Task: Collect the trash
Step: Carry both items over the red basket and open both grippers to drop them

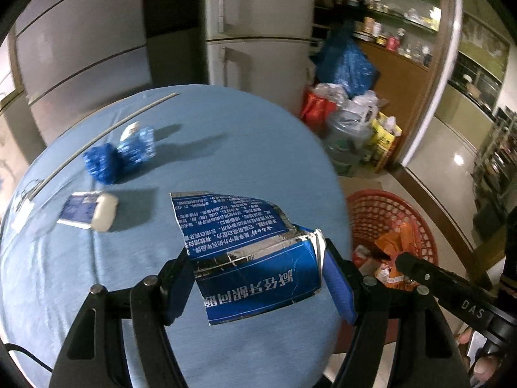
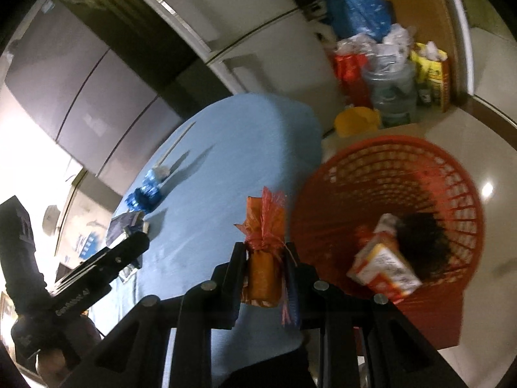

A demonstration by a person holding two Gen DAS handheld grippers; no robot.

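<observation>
Left gripper (image 1: 255,278): jaws clenched on a flattened blue carton (image 1: 248,255) printed with white Chinese characters, silver lining showing along a tear; the carton is held above the near part of the surface (image 1: 226,155), its upper flap pointing away from the camera.

Right gripper (image 2: 266,278): jaws clenched on an orange wrapped packet (image 2: 263,252) with a red mesh top tied at the neck; the packet stands upright between the fingers, at the edge of the surface nearest the basket.

Surface: round, covered in light blue cloth. Items lying on it, seen from the left wrist view:
- crumpled blue wrapper (image 1: 119,155), toward the far left, with a white scrap at its top;
- small blue booklet or card with a white cylindrical piece (image 1: 104,211) at its edge, near the left rim;
- thin pale stick (image 1: 106,131), running diagonally along the far left side.

Red basket (image 1: 420,213): plastic lattice, on the floor just beside the surface on the right. Contents: orange and white packaging (image 2: 384,268) and a dark, blurred mass (image 2: 423,242).

Background: pale refrigerator (image 1: 258,26), blue plastic bag (image 1: 349,61), clustered bags and a clear water jug (image 1: 347,135) on the floor, shelves of jars.
</observation>
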